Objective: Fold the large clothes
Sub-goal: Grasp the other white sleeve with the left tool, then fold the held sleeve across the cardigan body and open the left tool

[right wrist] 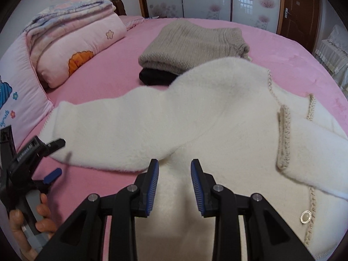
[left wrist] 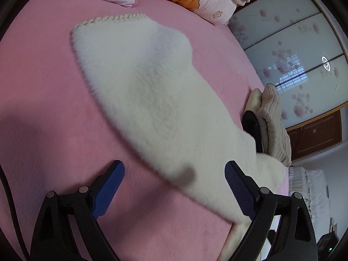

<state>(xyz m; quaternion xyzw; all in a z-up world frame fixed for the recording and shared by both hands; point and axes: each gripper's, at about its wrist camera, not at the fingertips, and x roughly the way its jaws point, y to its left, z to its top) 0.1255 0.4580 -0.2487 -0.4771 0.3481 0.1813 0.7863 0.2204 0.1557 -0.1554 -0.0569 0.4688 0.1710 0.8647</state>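
I have the white fluffy cardigan spread flat on the pink bed, with one sleeve stretched out to the left toward the pillows. From my left wrist camera that same sleeve runs diagonally up the bedsheet, its knitted cuff at the far end.

My left gripper is spread wide and holds nothing; one blue pad is over bare sheet, the other over the edge of the sleeve. In the right wrist view I see it at the left, beside the sleeve's end, with my hand wrapped around its handle.

My right gripper is released too, its blue pads apart with a gap between them, poised over the cardigan's body just below the armpit. I cannot tell if the tips touch the fabric.

A crocheted pocket edge and a round button show on the cardigan's right side. Beyond it sits a folded beige sweater stacked on a folded black garment. A folded pink quilt lies at the bed's head.
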